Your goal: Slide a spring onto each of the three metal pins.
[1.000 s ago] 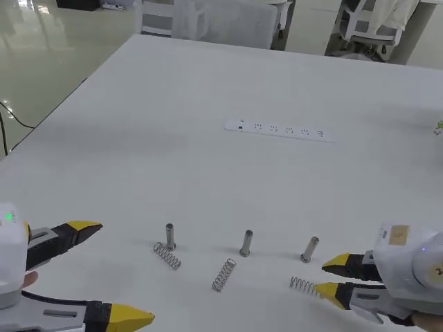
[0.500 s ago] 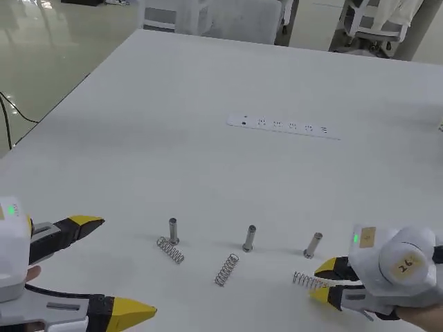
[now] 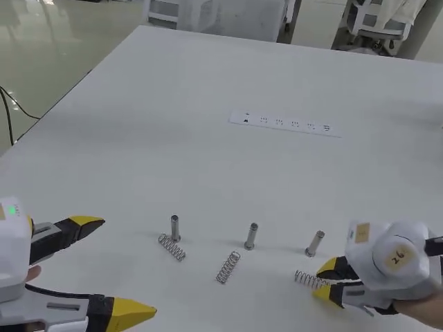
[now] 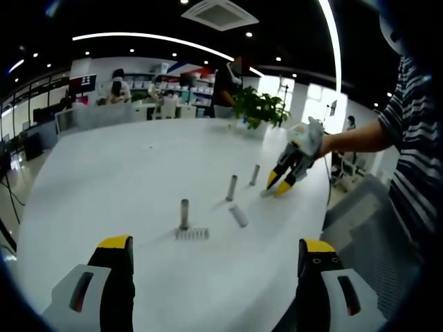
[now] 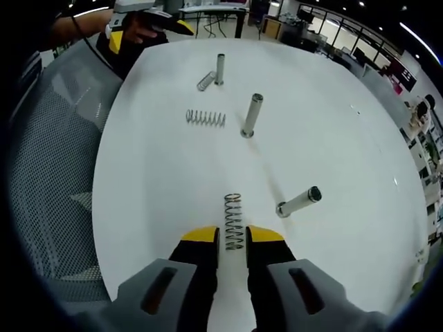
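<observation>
Straddling one end of a spring (image 5: 233, 214), my right gripper (image 5: 233, 235) leaves the rest free for threading (clamped? cannot tell); left gripper (image 4: 214, 243) hangs open.

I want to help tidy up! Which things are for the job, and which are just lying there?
For the job: left pin, middle pin, right pin; left spring, middle spring, right spring.
Just lying about: power strip, chairs.
</observation>
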### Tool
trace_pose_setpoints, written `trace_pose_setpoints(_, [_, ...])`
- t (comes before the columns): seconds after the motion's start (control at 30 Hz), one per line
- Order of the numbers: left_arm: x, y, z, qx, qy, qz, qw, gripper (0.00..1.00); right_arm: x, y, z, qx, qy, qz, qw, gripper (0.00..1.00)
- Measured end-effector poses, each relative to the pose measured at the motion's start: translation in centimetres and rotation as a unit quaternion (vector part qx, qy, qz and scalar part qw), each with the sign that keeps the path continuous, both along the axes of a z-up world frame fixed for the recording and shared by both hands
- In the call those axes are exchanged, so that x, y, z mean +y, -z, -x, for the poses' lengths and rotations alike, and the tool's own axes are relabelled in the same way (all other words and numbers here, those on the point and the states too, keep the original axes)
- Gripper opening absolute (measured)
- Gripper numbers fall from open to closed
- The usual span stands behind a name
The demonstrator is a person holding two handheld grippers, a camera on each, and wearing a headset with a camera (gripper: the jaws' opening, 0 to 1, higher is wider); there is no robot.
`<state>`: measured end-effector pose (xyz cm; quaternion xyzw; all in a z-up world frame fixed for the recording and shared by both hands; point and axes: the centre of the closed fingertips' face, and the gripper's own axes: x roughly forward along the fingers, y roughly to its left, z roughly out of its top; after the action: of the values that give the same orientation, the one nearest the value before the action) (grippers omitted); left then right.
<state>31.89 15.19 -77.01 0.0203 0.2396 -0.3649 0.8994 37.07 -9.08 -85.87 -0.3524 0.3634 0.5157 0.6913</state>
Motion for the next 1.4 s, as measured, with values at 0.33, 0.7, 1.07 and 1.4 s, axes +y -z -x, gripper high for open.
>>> trace_pose_setpoints(0.33, [0.1,0.2,0.1,-0.001,0.004,-0.012,0.9999,0.97,-0.2,0.3,0.1,0.007,-0.017,0.022,0.9996,0.10])
trace_pose_setpoints(0.7, [0.5,-0.7,-1.0,-0.017,-0.005,-0.016,0.9997,0.98,-0.3,0.3,0.3,0.016,-0.023,0.020,0.9994,0.08])
trace_pose_setpoints(1.07, [-2.3,-5.1,-1.3,-0.070,0.028,0.031,0.9966,0.95,0.1,-1.3,0.2,-0.001,-0.026,0.008,0.9996,0.08])
trace_pose_setpoints(1.4, [-5.5,-4.0,-0.9,-0.067,0.073,0.027,0.9947,0.91,2.0,-4.6,1.6,-0.010,-0.079,-0.007,0.9968,0.08])
